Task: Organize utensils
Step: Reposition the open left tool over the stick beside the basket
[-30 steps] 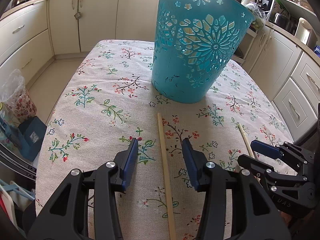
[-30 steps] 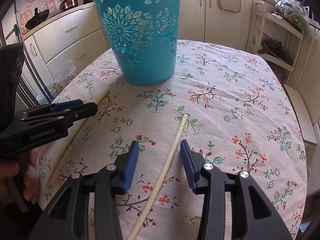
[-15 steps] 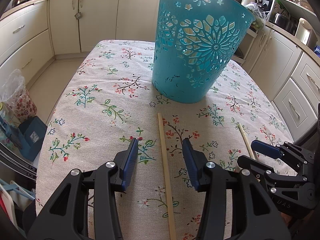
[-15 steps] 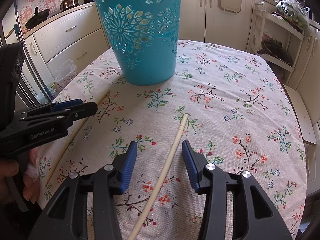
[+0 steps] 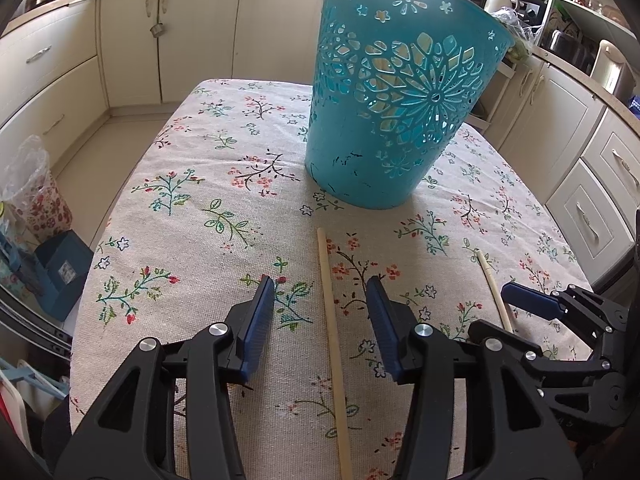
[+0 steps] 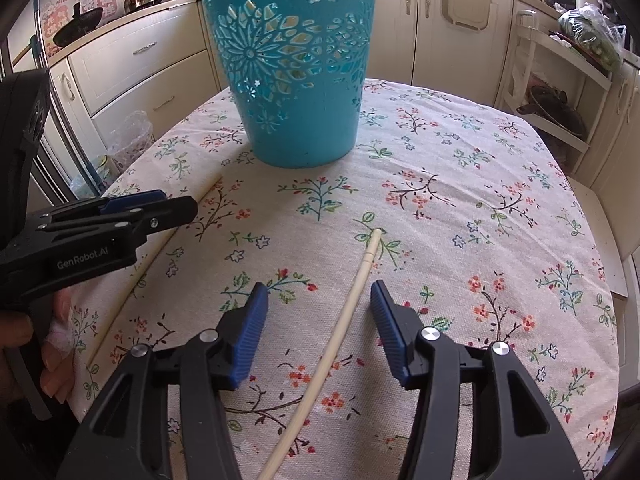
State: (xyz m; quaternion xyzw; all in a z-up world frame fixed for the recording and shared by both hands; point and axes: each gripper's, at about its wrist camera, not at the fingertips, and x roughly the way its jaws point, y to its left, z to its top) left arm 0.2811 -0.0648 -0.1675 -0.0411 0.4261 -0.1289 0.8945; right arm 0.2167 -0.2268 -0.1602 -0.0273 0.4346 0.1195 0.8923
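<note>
A teal cut-out basket (image 5: 400,100) (image 6: 296,72) stands upright at the middle of the floral tablecloth (image 5: 192,208). A tan wooden chopstick (image 5: 330,320) lies flat between the fingers of my left gripper (image 5: 320,284), which is open and clear of it on both sides. A paler chopstick (image 6: 352,300) lies between the fingers of my right gripper (image 6: 318,288), whose jaws are opening with no pad on the stick. Each view also shows the other gripper: the right gripper (image 5: 496,312) over the pale chopstick (image 5: 490,276), the left gripper (image 6: 180,204) over the tan chopstick (image 6: 160,248).
Cream kitchen cabinets (image 5: 168,32) ring the table. A plastic bag (image 5: 36,196) and a blue box (image 5: 60,272) sit on the floor past the left table edge. A white rack (image 6: 552,92) with a pan stands to the right. A person's hand (image 6: 24,328) holds the left gripper.
The right gripper's jaws have spread wider around the pale chopstick. Both hands, the chopsticks and the basket have stayed put.
</note>
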